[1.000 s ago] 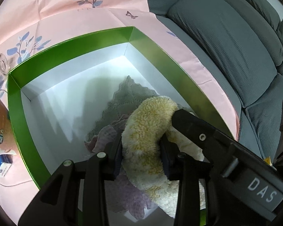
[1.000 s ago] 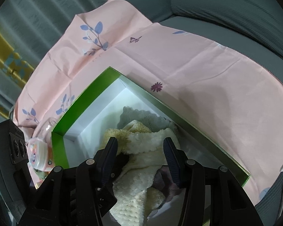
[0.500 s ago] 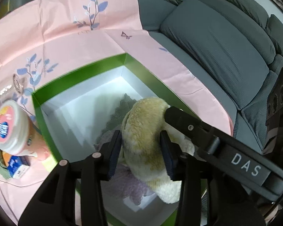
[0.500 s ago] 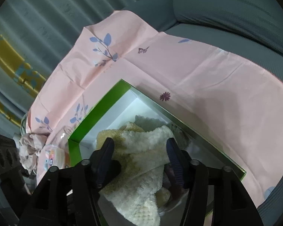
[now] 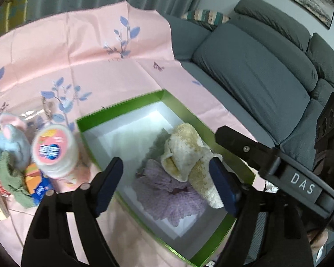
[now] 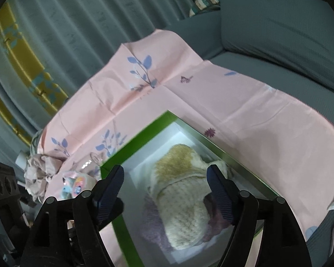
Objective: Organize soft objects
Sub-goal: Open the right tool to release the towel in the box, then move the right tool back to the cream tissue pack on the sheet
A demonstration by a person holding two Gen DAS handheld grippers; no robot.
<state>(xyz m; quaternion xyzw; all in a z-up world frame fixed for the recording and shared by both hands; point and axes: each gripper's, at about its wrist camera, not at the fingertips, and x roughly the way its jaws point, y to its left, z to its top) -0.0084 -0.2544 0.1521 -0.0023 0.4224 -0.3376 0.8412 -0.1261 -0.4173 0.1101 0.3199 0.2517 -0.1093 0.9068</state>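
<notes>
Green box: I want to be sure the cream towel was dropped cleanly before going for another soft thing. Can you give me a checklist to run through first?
1. Cream towel inside the green box, not over the rim: ok.
2. Left gripper free of cloth, jaws just opened with nothing pressed between them: ok.
3. Right gripper free too, jaws just opened: ok.
4. Purple cloth lies in the box under the towel: ok.
5. Soft things left outside, grey plush toy and green cloth beside the box: not ok, not yet packed.
6. Room in the box for both: cannot tell.
</notes>
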